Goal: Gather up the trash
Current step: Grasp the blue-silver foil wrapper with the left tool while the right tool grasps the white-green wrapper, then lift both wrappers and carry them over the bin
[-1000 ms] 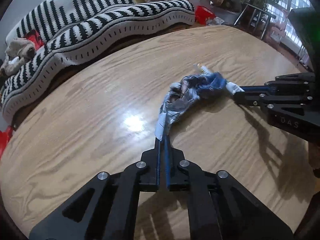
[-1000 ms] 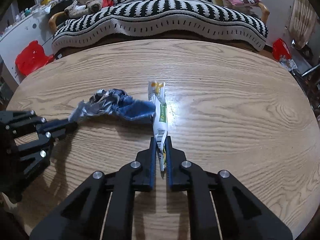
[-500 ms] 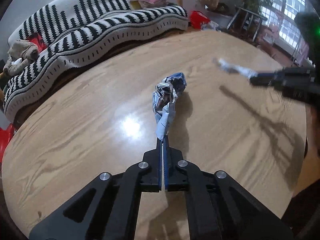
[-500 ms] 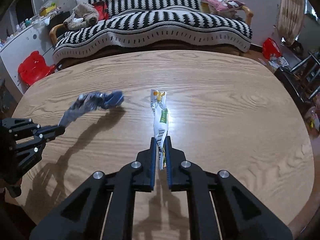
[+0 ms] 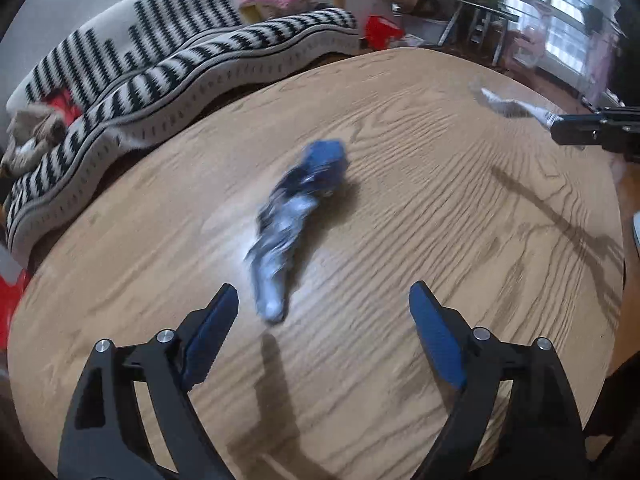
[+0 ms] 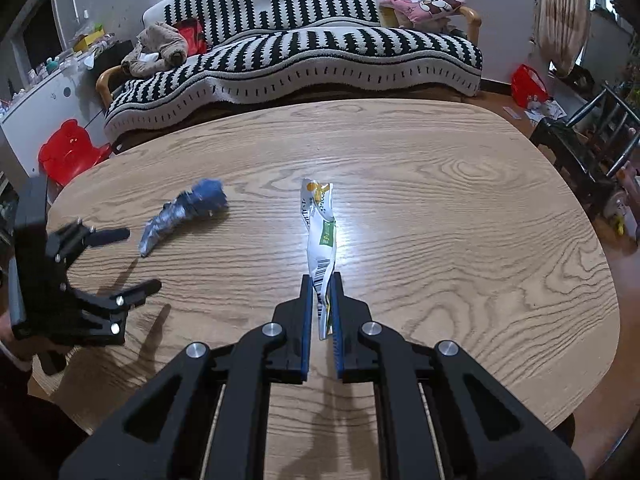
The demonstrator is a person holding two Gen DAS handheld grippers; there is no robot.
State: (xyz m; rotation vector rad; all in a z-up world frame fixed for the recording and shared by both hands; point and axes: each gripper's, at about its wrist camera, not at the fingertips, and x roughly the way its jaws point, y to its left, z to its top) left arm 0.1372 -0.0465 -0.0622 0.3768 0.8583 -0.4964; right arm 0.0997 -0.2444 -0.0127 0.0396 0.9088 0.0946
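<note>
Opening left hand-held gripper [image 5: 322,300], blue wrapper [image 5: 296,216] free

— What is noted of the furniture?
— A rounded wooden table [image 6: 440,208] is set before a sofa [image 6: 304,52] draped in a black-and-white striped cover. A red plastic stool [image 6: 68,152] is seen beside it.
— And the light?
— Daylight is admitted through a window [image 5: 560,40]; glare is recorded on the tabletop.

We see a home living room: a sofa [image 6: 304,60] under a black-and-white striped throw, a pink cartoon cushion [image 6: 420,4], a plush toy [image 6: 158,50], a wooden table [image 6: 460,208], and a red child's stool [image 6: 68,152].
</note>
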